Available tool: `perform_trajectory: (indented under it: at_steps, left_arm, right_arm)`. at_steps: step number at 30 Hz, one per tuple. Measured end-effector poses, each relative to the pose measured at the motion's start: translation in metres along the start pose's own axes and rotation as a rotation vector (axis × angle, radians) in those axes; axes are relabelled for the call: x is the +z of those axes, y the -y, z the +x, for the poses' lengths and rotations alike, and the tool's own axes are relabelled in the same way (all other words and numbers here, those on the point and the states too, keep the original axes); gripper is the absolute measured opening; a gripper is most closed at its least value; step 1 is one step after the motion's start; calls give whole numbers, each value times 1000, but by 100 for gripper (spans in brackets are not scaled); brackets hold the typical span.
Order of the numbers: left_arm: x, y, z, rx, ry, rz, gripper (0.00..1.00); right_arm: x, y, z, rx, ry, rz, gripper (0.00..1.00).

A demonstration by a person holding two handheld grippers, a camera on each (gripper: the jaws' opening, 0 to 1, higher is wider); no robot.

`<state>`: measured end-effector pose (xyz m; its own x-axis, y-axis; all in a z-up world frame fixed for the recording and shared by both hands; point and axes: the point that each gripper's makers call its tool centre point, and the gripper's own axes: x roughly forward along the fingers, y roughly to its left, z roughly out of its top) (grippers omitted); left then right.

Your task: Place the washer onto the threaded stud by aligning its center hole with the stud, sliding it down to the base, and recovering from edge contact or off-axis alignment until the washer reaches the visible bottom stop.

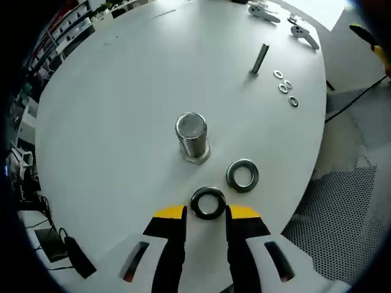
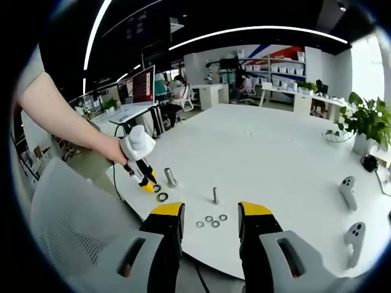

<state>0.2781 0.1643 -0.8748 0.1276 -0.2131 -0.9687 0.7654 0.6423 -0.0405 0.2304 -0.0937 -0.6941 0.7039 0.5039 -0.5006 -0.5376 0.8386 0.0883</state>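
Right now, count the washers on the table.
6: one large washer between the left gripper jaws, another large one beside it, four small washers by the thin stud.

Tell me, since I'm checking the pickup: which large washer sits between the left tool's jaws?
The darker large washer, lying between the left tool jaw tips. The other large washer lies farther out, right of the big stud.

The left gripper view looks steeply down from close above the white tabletop [image 1: 122, 110], facing the large threaded stud [image 1: 193, 137]. The right gripper view sits farther back off the tabletop's [image 2: 275, 159] edge, looking level across it into the office. Both share the stud [image 2: 170, 177], the slim bolt [image 1: 259, 59] [image 2: 215, 195] and 4 small washers [image 1: 285, 86] [image 2: 212, 220].
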Motion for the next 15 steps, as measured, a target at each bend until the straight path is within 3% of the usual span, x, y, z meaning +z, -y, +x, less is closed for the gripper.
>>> perform_trajectory:
  at_steps: [6,15]
  left_arm:
    - [2,0,0,-15,4,-10,22]
    - [2,8,0,-43,-33,56,19]
  right_arm:
    - [0,0,0,-2,-1,0,37]
    - [0,2,0,-6,-1,2,37]
